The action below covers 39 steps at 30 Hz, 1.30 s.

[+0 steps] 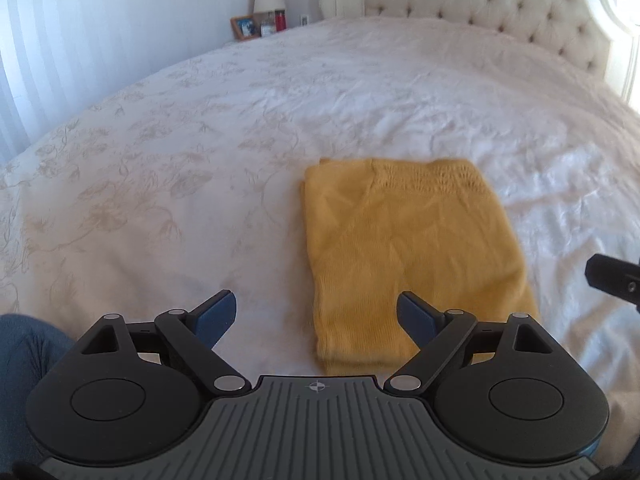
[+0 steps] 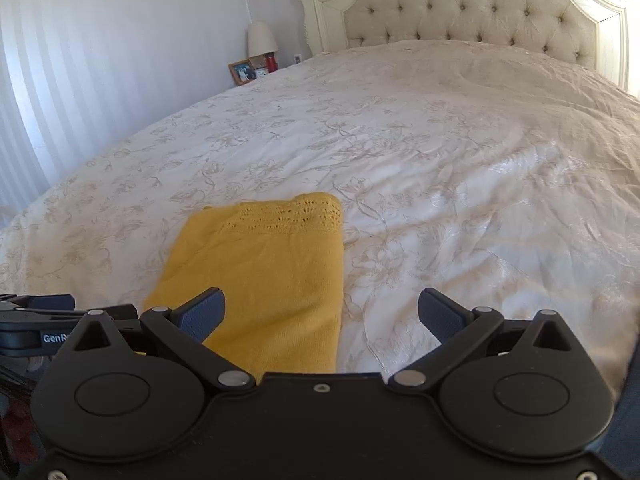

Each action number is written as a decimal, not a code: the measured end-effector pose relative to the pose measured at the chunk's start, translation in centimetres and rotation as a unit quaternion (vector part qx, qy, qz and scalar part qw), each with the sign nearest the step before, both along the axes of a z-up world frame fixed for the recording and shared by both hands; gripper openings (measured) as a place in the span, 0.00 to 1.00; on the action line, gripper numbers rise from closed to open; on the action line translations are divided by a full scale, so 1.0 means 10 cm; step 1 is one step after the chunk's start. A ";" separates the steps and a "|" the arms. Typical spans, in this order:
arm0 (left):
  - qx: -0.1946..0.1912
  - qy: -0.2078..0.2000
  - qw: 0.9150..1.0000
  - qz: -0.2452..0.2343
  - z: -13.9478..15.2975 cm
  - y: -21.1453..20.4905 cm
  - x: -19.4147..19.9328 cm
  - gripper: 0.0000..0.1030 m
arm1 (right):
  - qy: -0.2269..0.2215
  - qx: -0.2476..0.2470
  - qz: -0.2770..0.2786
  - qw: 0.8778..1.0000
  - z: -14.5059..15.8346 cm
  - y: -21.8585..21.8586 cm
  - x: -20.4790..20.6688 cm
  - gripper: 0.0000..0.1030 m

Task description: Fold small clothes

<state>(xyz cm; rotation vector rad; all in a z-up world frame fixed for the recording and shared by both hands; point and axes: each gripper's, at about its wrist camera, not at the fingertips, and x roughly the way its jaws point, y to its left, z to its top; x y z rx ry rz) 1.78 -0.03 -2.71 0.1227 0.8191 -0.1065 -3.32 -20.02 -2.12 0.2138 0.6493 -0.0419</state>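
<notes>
My left gripper (image 1: 316,316) hangs with its jaws spread wide and nothing between them, and my right gripper (image 2: 322,314) is the same, released and empty above the bed (image 1: 168,168). The yellow top (image 1: 404,252) lies folded into a neat rectangle on the white bedspread, its near edge just under my left gripper's right finger (image 1: 416,318) and running away toward the headboard (image 1: 500,4).

I judge the main risk to be snagging: if either open finger dips while I move, it could catch the knit and drag a layer out of place, and the loose lacy band at the far end would pull easily. The soft, rumpled bedspread could also let the stack slump.

The top's near edge is cut off by the gripper bodies in both views, so I cannot tell how square that end is. Both pictures are blurred. Beyond the bed, a lamp (image 2: 262,38) and picture frame (image 2: 242,72) are too small to read.
</notes>
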 end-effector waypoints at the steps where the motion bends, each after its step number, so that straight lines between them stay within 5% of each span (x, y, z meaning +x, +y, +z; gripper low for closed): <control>1: 0.002 0.008 1.000 0.003 -0.01 -0.01 -0.02 0.85 | 0.001 -0.006 -0.007 1.000 0.01 0.02 -0.02 0.99; 10: 0.021 0.013 1.000 0.000 0.00 -0.05 -0.20 0.85 | 0.014 -0.056 -0.021 0.998 0.03 0.22 -0.12 0.99; 16: 0.016 0.025 0.999 -0.012 0.01 -0.06 -0.28 0.85 | 0.009 -0.025 0.007 1.000 0.04 0.26 -0.18 0.99; 39: 0.002 0.039 0.999 0.013 0.01 0.05 -0.29 0.85 | 0.029 -0.039 0.027 0.998 -0.01 0.34 -0.15 0.99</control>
